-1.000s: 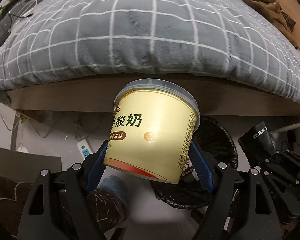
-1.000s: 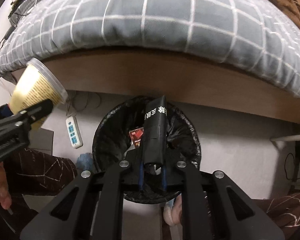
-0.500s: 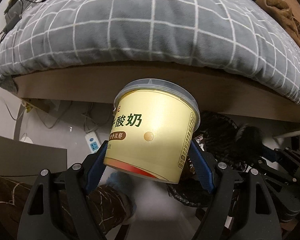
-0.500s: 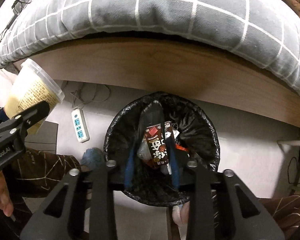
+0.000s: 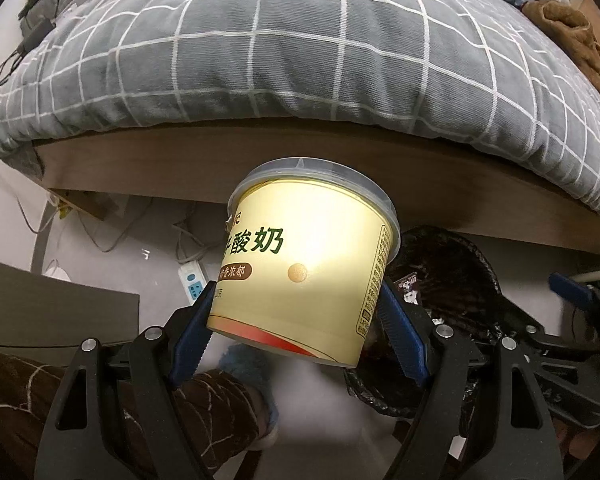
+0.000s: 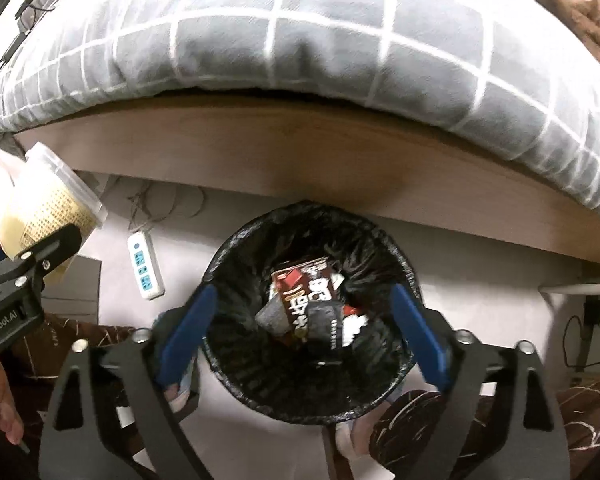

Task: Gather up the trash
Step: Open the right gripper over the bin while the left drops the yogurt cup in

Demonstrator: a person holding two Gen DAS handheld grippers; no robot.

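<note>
The right gripper point(image 6: 302, 320) hangs over a black-lined trash bin point(image 6: 236, 264), its blue-padded jaws having just swung wide apart with nothing between them; a brown carton point(image 6: 300, 300) and a dark wrapper point(image 6: 326, 326) lie inside the bin. At the left edge, the left gripper point(image 6: 16, 272) clamps a yellow yogurt tub point(image 6: 40, 208). A bed point(image 6: 300, 176) with a grey checked duvet point(image 6: 300, 40) stands beyond the bin, and a white power strip point(image 6: 145, 266) lies on the floor.

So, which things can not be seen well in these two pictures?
- Yogurt tub: its inside is hidden by the lid in both wrist views.
- Trash bin: its floor is covered by the rubbish in the right wrist view; the tub hides much of it in the left.
- Black wrapper: print blurred.
</note>
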